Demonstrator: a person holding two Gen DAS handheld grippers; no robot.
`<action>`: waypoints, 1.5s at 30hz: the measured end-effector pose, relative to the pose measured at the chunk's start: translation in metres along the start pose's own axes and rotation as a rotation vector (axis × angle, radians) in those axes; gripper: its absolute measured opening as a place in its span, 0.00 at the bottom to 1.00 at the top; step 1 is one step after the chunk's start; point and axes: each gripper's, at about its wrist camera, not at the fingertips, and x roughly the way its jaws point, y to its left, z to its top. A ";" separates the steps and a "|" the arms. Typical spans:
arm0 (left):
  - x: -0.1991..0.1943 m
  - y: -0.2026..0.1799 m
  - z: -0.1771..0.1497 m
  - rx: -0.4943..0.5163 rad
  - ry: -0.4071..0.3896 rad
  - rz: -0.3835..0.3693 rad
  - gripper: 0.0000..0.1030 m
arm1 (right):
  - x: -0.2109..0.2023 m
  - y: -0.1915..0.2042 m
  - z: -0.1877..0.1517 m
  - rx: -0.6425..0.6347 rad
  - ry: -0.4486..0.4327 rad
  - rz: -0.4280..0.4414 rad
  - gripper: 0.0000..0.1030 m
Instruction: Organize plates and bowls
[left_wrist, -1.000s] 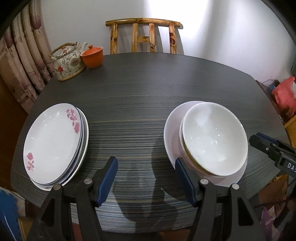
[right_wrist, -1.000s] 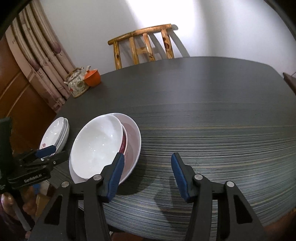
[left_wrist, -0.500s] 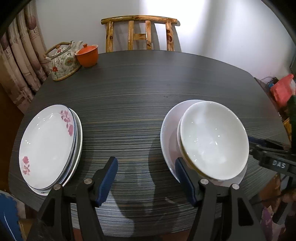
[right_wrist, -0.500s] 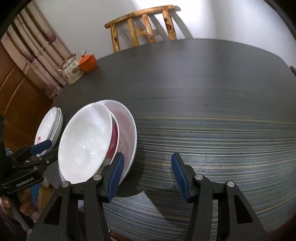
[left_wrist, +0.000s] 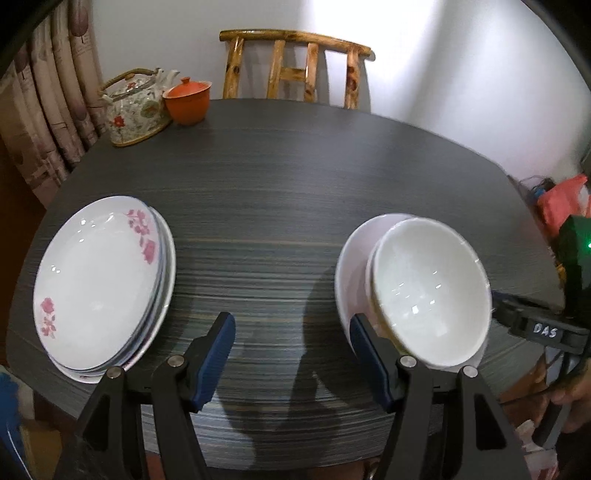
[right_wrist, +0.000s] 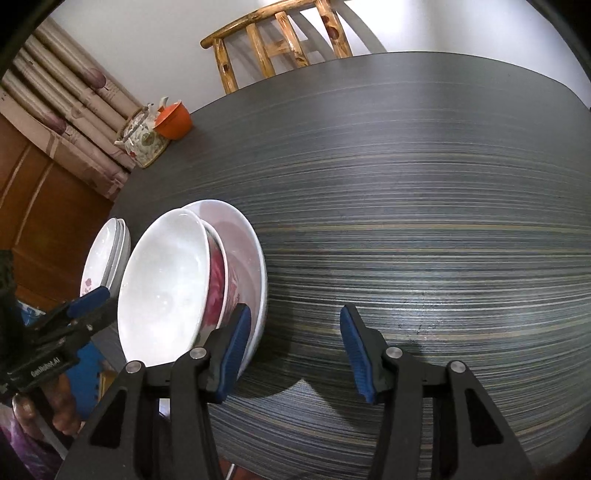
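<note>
Plates (left_wrist: 99, 284) and bowls (left_wrist: 428, 291) sit on a dark streaked table (left_wrist: 288, 206) beside curtains (left_wrist: 44, 103); each hand-held gripper (left_wrist: 291, 354) (right_wrist: 291, 347) gapes empty.

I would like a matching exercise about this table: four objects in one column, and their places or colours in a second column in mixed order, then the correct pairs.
Things
1. stack of flowered plates
2. nested bowls
3. teapot
4. lidded cup

Descriptions
A. orange, beside the teapot
B. sitting on a white plate
C. floral, with a hoop handle, far corner
D. near left edge of the table

Pairs: 1-D, 2-B, 3-C, 4-A
</note>
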 end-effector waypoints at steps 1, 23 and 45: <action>0.001 0.001 0.000 0.004 0.004 0.005 0.64 | 0.001 0.001 0.001 -0.003 0.004 -0.002 0.46; 0.037 0.018 0.016 -0.030 0.127 -0.014 0.64 | 0.007 -0.014 0.009 0.054 0.073 0.067 0.47; 0.016 0.003 -0.015 0.046 0.045 0.132 0.64 | -0.036 0.001 -0.012 0.000 -0.124 -0.041 0.51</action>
